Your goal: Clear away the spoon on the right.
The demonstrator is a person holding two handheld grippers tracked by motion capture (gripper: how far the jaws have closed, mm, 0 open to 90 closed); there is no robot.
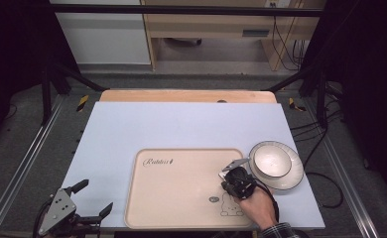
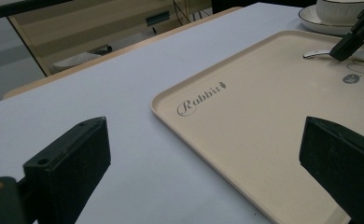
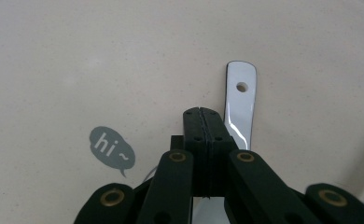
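- The right gripper hangs over the right part of the beige tray, at about 4 o'clock from the tray's middle, with the person's hand behind it.
- In the right gripper view its jaws stand pressed flat together; nothing shows between the tips.
- A white spoon lies on the tray just beside those closed tips, its handle with the small hole stretching toward 12 o'clock in that view. The bowl end is hidden under the gripper, so I cannot tell whether the jaws touch the spoon.
- A grey "hi~" speech bubble is printed on the tray at 8 o'clock from the tips.
- A white bowl on a dark-rimmed plate sits off the tray, at about 2 o'clock from the right gripper, just beside the tray's right edge.
- The left gripper rests at the table's near-left corner, at 8 o'clock from the tray, jaws spread wide and empty.
- The white table cover lies under everything.
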